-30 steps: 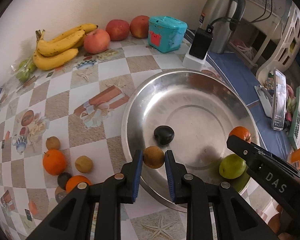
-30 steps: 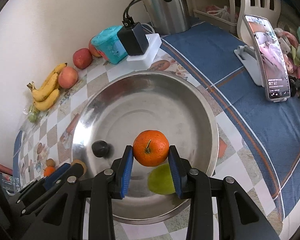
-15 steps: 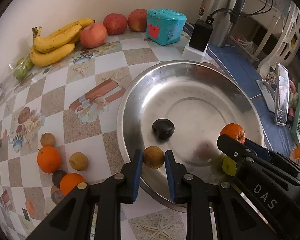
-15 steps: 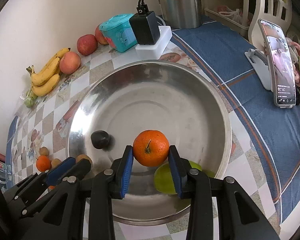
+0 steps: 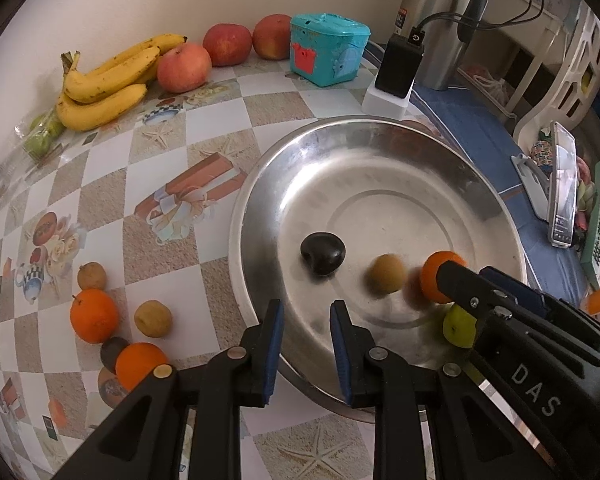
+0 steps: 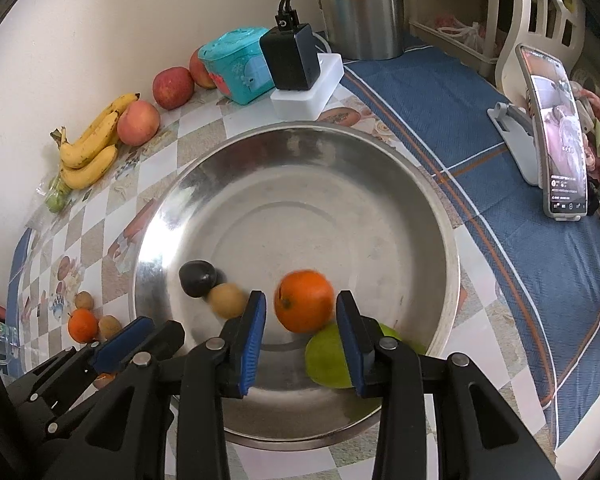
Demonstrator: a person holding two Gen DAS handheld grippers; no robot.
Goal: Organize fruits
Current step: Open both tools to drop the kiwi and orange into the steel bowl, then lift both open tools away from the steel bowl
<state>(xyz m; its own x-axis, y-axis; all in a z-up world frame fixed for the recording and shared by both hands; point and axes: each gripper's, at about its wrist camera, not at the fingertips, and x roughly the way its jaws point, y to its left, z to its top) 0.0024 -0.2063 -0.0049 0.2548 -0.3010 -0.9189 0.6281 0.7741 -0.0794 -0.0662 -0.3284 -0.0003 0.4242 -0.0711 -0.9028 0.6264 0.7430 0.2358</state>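
A large steel bowl (image 5: 284, 168) (image 6: 428, 208) holds a dark plum (image 5: 323, 253) (image 6: 197, 278), a blurred brown fruit (image 5: 387, 279) (image 6: 227, 299), an orange (image 6: 303, 301) (image 5: 434, 270) and a green fruit (image 6: 328, 356) (image 5: 458, 325). My left gripper (image 5: 306, 340) is open and empty over the bowl's near rim. My right gripper (image 6: 301, 340) is open, with the blurred orange loose between its fingers.
On the checked table left of the bowl lie two oranges (image 5: 93, 315), small brown fruits (image 5: 153, 318) and a dark one. Bananas (image 5: 104, 80), apples (image 5: 184, 67), a teal box (image 5: 327, 49), a charger (image 5: 398, 68) and a kettle stand at the back. A phone (image 6: 556, 136) stands right.
Both grippers have opened. The brown fruit left my left gripper and rolled into the bowl past the plum. The orange dropped from my right gripper's hold.
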